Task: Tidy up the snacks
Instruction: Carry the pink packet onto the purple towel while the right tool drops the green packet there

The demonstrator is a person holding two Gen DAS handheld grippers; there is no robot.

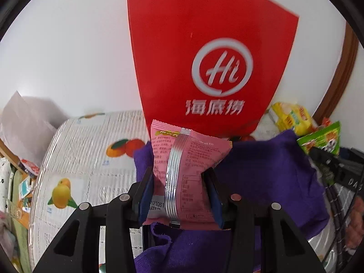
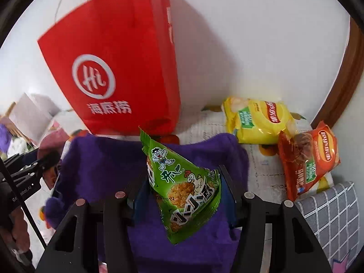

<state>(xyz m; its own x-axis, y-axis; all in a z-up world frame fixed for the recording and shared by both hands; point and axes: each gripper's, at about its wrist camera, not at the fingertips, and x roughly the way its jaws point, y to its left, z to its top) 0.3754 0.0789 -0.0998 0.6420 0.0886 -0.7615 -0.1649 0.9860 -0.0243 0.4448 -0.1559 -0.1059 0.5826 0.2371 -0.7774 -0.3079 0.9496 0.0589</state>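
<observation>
My left gripper (image 1: 180,177) is shut on a pink snack packet (image 1: 182,159) with a silver seam, held above a purple cloth (image 1: 268,177). My right gripper (image 2: 184,182) is shut on a green snack packet (image 2: 182,186) with a cartoon chicken, also over the purple cloth (image 2: 102,159). The green packet (image 1: 323,140) shows at the right edge of the left wrist view. A red paper bag (image 1: 204,56) with a white logo stands upright behind the cloth against the wall; it is also the red bag (image 2: 113,68) in the right wrist view.
A yellow crisp bag (image 2: 257,118) and an orange crisp bag (image 2: 309,157) lie right of the cloth on a fruit-print table cover (image 1: 86,159). A grey checked cushion (image 2: 329,213) sits at the lower right. A brown door frame (image 2: 341,79) runs behind. Papers (image 1: 27,122) lie left.
</observation>
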